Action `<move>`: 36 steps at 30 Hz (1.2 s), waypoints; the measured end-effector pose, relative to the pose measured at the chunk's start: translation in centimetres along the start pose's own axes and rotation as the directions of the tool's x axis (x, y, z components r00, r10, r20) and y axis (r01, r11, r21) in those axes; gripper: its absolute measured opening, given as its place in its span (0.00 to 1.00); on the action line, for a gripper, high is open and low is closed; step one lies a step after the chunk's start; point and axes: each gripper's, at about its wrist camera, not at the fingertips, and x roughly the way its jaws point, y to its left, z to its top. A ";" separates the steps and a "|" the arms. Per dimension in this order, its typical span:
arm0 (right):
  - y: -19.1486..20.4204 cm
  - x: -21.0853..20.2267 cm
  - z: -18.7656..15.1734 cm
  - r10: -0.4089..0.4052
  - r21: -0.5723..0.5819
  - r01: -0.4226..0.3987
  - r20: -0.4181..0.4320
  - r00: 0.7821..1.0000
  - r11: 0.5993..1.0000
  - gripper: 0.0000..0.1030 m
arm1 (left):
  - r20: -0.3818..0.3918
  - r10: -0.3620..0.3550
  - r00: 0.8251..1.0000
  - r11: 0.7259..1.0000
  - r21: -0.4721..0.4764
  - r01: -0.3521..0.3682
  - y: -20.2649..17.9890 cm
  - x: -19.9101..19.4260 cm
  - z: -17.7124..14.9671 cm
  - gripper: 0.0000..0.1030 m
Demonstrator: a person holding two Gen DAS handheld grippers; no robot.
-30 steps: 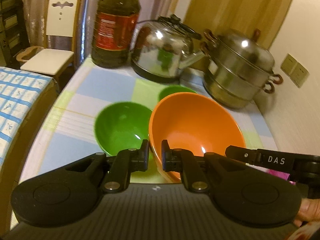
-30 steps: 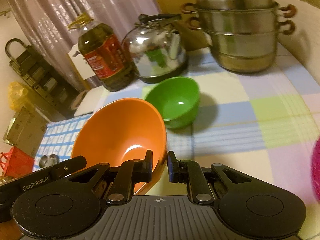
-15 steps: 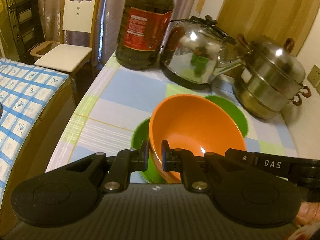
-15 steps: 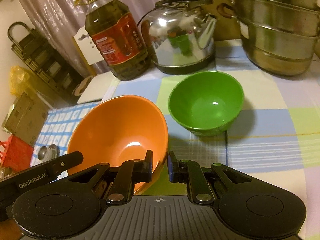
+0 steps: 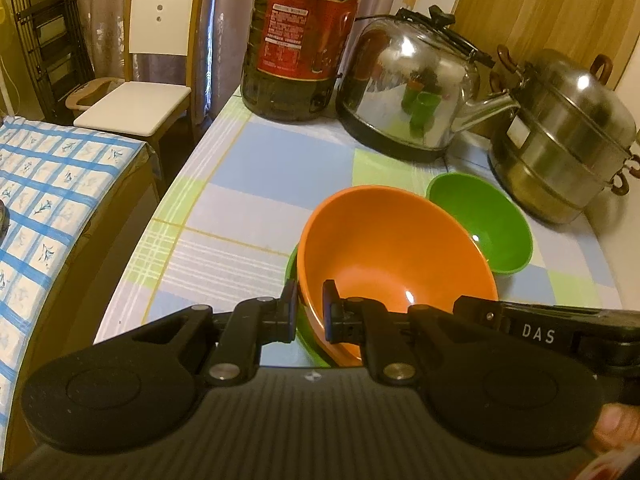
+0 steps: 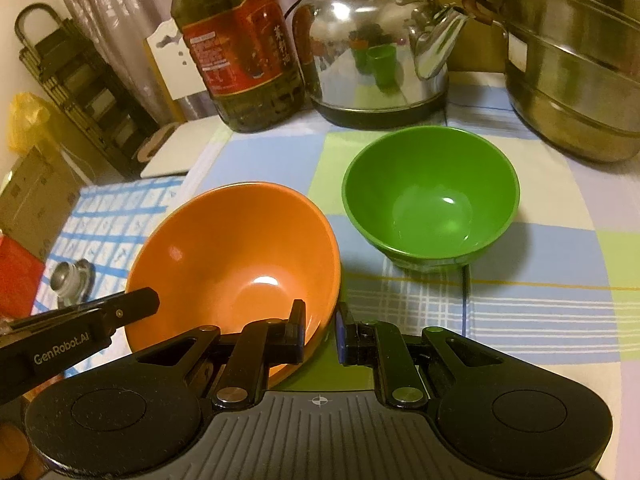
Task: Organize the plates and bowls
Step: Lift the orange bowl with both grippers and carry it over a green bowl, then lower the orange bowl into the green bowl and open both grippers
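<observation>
Both grippers hold one orange bowl (image 5: 394,264) by its rim. My left gripper (image 5: 310,312) is shut on its near left rim; my right gripper (image 6: 320,330) is shut on its right rim, where the orange bowl (image 6: 236,252) tilts. Under it a green bowl (image 5: 292,272) shows only as a sliver at the left. A second green bowl (image 5: 490,220) stands free on the table behind, also in the right wrist view (image 6: 432,196). Each gripper's body shows in the other's view.
At the back stand a large oil bottle (image 5: 304,36), a steel kettle (image 5: 412,92) and a stacked steel steamer pot (image 5: 568,136). The table's left edge (image 5: 160,216) drops beside a blue-checked surface (image 5: 44,188) and a white chair (image 5: 156,60).
The orange bowl has moved over the left green bowl and come down on it, hiding most of it. Both grippers have kept their hold on its rim.
</observation>
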 end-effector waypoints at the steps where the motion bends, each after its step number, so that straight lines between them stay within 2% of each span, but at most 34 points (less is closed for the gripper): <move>1: 0.1 0.1 -0.1 -0.001 -0.004 0.001 -0.001 1.000 1.000 0.15 | 0.000 0.003 1.000 1.000 0.002 -0.003 0.0 0.1 0.0 0.10; 11: 0.1 0.7 -0.4 -0.012 -0.045 0.012 0.013 1.000 0.999 0.16 | -0.008 -0.001 1.000 0.999 -0.032 0.001 0.5 0.9 -0.5 0.11; 13: 0.0 0.7 -0.3 0.007 -0.049 -0.007 0.015 1.000 0.999 0.23 | 0.003 -0.006 1.000 0.999 -0.044 0.006 0.6 0.6 -0.5 0.11; 15: -0.3 0.4 -0.5 0.015 -0.036 -0.014 0.025 1.000 0.999 0.37 | 0.024 -0.005 1.000 0.999 -0.050 0.006 0.6 0.1 -0.4 0.11; 16: -0.4 0.2 -0.6 0.017 -0.029 -0.016 0.031 0.999 0.999 0.38 | 0.031 -0.005 0.999 0.999 -0.052 0.007 0.6 -0.2 -0.4 0.12; 25: -2.1 -3.6 -2.2 0.050 0.053 -0.054 0.068 0.996 0.997 0.38 | 0.092 -0.044 0.995 0.996 -0.078 0.052 -0.8 -3.4 -1.2 0.13; 36: -3.9 -8.6 -5.6 -0.064 0.054 0.061 0.065 0.996 0.997 0.38 | 0.059 -0.129 0.990 0.989 -0.058 0.132 -5.5 -6.8 -4.5 0.15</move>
